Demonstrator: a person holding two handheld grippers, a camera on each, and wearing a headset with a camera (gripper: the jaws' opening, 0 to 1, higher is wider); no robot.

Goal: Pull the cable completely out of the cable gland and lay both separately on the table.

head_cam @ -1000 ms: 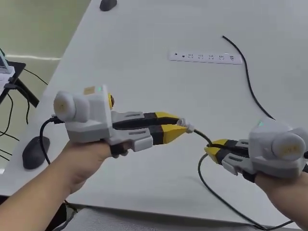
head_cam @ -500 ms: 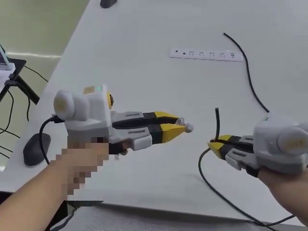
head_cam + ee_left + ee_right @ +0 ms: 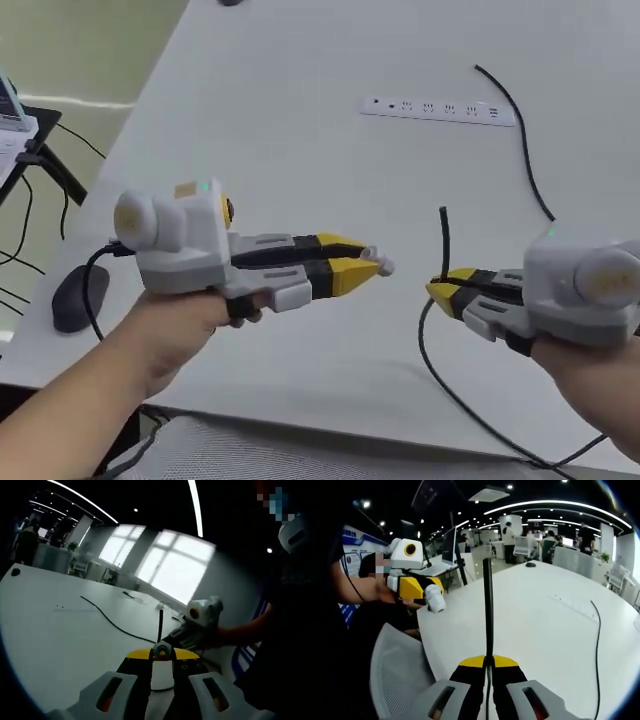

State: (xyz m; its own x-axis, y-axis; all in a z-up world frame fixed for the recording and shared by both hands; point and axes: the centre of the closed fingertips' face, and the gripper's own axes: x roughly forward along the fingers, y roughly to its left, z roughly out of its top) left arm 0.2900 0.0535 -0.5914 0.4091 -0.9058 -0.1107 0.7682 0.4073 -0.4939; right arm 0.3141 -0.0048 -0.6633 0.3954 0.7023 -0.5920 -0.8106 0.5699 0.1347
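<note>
The fingers of my left gripper [image 3: 365, 262] are pressed together on the cable gland [image 3: 384, 266], a small pale round fitting caught only at their very tips. My right gripper [image 3: 440, 290] pinches the black cable [image 3: 443, 238], whose free end stands straight up from the yellow tips. The two are apart, with open air between them, so I judge the pull done and only the laying-down left. Both are held above the desk [image 3: 300, 150], close to its near edge.

The gland worries me most. It is round and held by so little that it could squirt sideways when I ease off, and if it lands on its side this close to the near edge it may roll over it. I would set it down further in, on a flat face.

The cable has its own risk: below my right gripper it loops down and runs off past the near edge, and that hanging weight could drag the whole length off the desk once I let go. If I lay it carelessly it may also fall across the gland, and then they would not be separate. A second black lead [image 3: 522, 140] runs from the power strip [image 3: 440, 109] toward the far edge – best kept clear of it.

I can read no writing. The power strip shows socket marks only, and a blue wall poster [image 3: 351, 550] in the right gripper view is too blurred to read.
</note>
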